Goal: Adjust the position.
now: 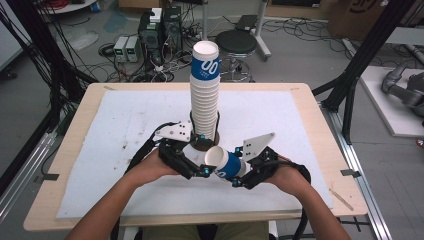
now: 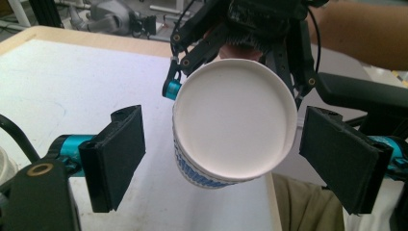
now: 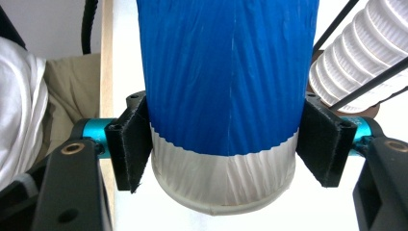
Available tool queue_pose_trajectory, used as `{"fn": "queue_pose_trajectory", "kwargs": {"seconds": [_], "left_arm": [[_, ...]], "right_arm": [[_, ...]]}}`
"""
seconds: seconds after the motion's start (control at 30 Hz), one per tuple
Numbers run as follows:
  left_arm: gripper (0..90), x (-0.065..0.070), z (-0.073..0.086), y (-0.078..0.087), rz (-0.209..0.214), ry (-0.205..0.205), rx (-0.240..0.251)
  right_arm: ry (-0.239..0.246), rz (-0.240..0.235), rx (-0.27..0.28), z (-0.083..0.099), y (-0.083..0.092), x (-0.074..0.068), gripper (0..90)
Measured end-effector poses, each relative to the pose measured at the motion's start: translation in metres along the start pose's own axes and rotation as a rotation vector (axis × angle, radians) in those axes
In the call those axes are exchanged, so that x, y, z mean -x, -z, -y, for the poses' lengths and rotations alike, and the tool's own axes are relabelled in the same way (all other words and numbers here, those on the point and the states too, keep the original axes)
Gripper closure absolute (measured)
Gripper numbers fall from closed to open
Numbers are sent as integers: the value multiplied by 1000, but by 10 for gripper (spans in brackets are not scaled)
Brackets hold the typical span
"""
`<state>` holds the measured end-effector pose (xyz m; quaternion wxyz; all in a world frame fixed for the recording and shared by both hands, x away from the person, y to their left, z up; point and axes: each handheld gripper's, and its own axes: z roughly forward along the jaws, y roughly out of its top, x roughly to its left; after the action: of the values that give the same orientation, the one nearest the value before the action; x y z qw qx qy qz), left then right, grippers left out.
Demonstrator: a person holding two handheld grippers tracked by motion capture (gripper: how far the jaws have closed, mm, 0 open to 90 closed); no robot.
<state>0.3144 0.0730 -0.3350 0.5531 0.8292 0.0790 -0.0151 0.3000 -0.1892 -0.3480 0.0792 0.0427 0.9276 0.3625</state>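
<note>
Paper cup (image 1: 223, 162): I have one blue-and-white cup lying on its side in the air just above the white mat, between my two tools, just in front of the stack's base.
Cup in the right gripper view: the blue wall and white rim band of the cup (image 3: 226, 96) sit squarely between my two black pads.
Right tool (image 1: 239, 179): pinching the cup near its rim — both pads (image 3: 129, 144) press its sides.
Cup in the left gripper view: its white bottom disc (image 2: 234, 118) faces me, with a strip of blue print below it.
Left tool (image 1: 200, 172): spread wide, one pad (image 2: 118, 154) on either side of the cup's bottom end, neither touching it.
Stack of cups (image 1: 205, 95): upright near the table's middle, ribbed white rims one over another, the top cup showing its blue band; it stands in a dark wire holder on a brown base (image 1: 204, 145).
White mat (image 1: 125, 125): covers most of the top, faintly smudged at its left.
Table (image 1: 70, 145): pale wood — a bare border shows around the mat.
</note>
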Motion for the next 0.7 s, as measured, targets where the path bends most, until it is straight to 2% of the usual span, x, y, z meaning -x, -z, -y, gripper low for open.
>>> {"fn": "queue_pose_trajectory", "kwargs": {"seconds": [0.13, 0.4, 0.6, 0.7], "left_arm": [[161, 1, -1, -7, 12, -8, -36], [172, 2, 0, -16, 32, -17, -99], [251, 2, 1, -19, 69, -18, -141], [283, 2, 2, -21, 80, -29, -161]], "right_arm": [[31, -4, -57, -5, -2, -1, 286], [52, -40, -113, -12, -6, -3, 285], [77, -53, -164, -15, -6, -4, 285], [74, -61, -187, -15, -8, -4, 285]]}}
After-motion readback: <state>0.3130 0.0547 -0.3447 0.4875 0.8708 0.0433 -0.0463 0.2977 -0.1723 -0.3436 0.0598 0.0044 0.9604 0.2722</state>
